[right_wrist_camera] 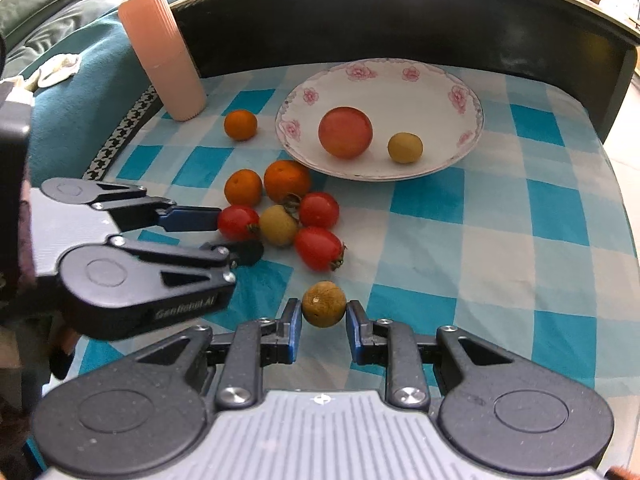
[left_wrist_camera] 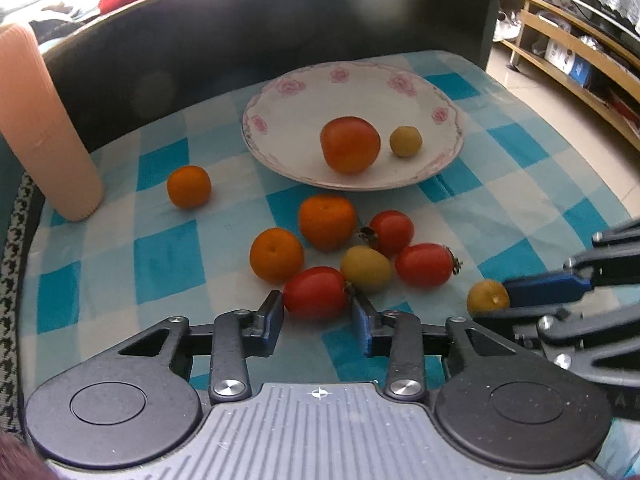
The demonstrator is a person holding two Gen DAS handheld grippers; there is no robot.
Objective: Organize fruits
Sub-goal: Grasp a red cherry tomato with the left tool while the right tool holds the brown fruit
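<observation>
A white flowered plate [left_wrist_camera: 280, 100] holds a large orange-red tomato [left_wrist_camera: 351, 145] and a small yellow fruit [left_wrist_camera: 405, 141]. In front of it lies a cluster of small oranges, red cherry tomatoes and a yellow fruit [left_wrist_camera: 365, 268]. My left gripper [left_wrist_camera: 316, 302] has its pads against both sides of the nearest red cherry tomato [left_wrist_camera: 316, 292], which rests on the cloth. In the right wrist view my right gripper [right_wrist_camera: 323, 314] is shut on a brownish-yellow round fruit [right_wrist_camera: 323, 304] just above the cloth. That fruit [left_wrist_camera: 488, 297] also shows at the right of the left wrist view.
A tall pink ribbed cup [left_wrist_camera: 44, 128] stands at the back left of the blue checked cloth [left_wrist_camera: 160, 264]. One orange [left_wrist_camera: 189, 186] lies apart near it. A dark raised wall [left_wrist_camera: 280, 32] borders the far side. Wooden shelves [left_wrist_camera: 580, 56] stand on the right.
</observation>
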